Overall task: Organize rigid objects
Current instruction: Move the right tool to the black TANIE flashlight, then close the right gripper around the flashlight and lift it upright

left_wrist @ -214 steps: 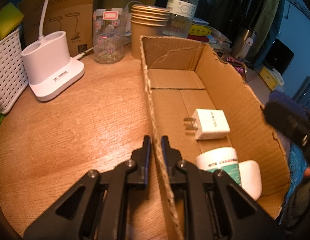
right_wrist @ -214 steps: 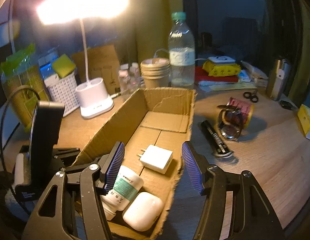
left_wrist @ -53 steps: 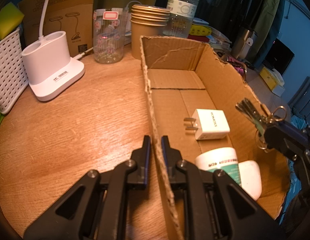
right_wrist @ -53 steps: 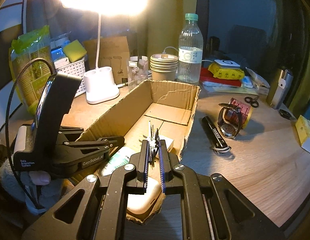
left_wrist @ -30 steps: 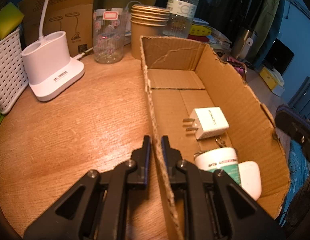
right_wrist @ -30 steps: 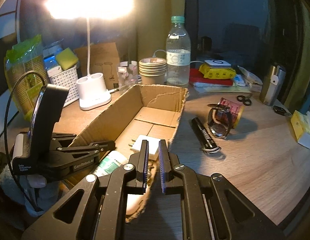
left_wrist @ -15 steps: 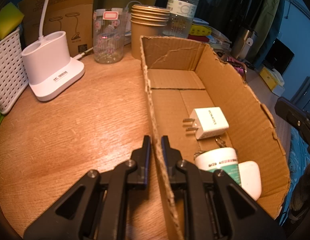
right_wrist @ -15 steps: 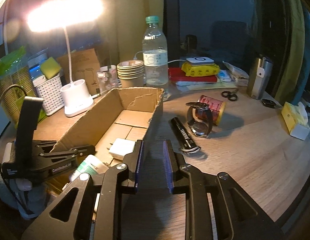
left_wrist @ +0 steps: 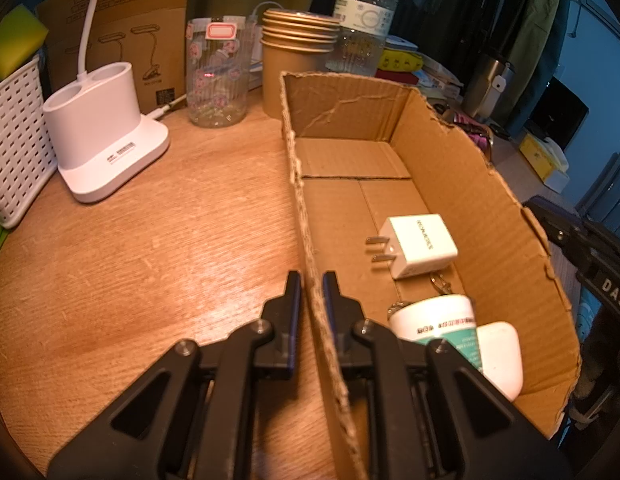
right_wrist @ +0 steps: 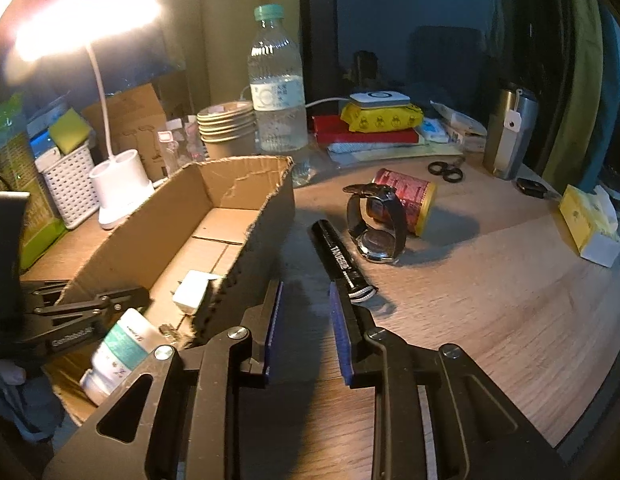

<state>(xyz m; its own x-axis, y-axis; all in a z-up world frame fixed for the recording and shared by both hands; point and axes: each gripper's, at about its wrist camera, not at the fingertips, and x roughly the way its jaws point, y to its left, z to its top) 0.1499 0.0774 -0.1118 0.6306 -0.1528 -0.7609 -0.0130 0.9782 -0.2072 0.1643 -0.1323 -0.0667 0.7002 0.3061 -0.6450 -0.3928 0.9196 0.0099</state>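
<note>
My left gripper (left_wrist: 308, 280) is pinched on the near wall of the cardboard box (left_wrist: 461, 168), steadying it; that wall runs up the middle of the left wrist frame. My right gripper (right_wrist: 306, 304) is empty, its jaws parted a little, low in the centre of its frame over bare wood. The black flashlight (right_wrist: 337, 254) lies just above and right of it, long axis slanting from upper left to lower right, near end almost at my right finger. The right hand is clearly nearer. The wristwatch (right_wrist: 375, 220) crowds its far side; the box side is open.
</note>
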